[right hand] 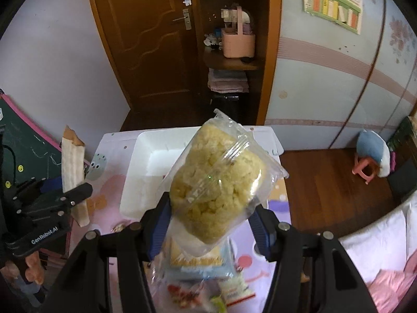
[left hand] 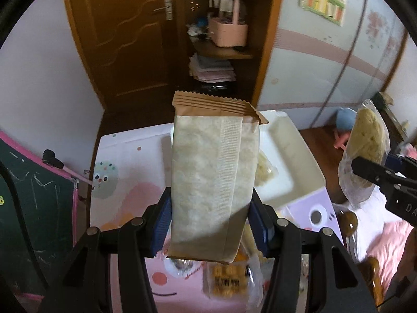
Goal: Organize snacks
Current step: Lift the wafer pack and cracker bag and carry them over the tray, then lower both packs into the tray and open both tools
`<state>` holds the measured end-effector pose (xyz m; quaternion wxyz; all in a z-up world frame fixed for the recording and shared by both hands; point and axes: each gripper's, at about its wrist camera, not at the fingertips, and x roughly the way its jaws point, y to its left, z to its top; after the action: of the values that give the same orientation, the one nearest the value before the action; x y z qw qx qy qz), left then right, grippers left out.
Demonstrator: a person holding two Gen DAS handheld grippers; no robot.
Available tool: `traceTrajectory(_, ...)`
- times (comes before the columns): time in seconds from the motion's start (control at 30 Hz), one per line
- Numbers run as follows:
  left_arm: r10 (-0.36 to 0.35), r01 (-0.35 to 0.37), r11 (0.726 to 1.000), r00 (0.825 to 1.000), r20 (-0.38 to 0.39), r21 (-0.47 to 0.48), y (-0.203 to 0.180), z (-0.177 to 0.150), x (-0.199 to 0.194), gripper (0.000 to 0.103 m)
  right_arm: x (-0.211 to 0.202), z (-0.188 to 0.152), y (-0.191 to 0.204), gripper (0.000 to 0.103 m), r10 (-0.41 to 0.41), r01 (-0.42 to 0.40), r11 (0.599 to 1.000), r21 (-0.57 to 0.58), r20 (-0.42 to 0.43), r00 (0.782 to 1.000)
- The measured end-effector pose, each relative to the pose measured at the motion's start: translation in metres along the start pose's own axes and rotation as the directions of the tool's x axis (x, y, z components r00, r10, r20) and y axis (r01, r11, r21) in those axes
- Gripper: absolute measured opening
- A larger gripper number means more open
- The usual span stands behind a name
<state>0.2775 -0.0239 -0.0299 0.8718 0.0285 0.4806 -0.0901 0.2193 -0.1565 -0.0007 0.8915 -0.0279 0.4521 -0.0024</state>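
On the left gripper [right hand: 78, 193] (black), print reads, seemingly, "GenRobot.AI".

The paper packet [left hand: 212, 180] hides most of the white tray [left hand: 294, 156] and the middle of the counter [left hand: 125, 156]. The snacks [right hand: 198, 287] at the counter's near edge are smeared and half covered by the clear bag [right hand: 216, 182] and tongs [right hand: 208, 224]. The poster's [right hand: 333, 2] print is too small to read.
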Motion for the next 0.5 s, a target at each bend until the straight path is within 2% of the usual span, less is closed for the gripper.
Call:
traceTrajectory(0.23,0.036,-0.039,0.998,0.998,-0.059,-0.055,-0.001,0.016,0.044,0.053,0.038,0.023,-0.009,0.057,0.034,-0.035,0.999,-0.031,-0.024,0.999)
traceTrajectory(0.5,0.058,-0.063,0.997,0.994,-0.095,-0.049,-0.008,0.02,0.077,0.053,0.083,0.028,-0.003,0.057,0.046,-0.05,0.998,-0.036,-0.083,0.996)
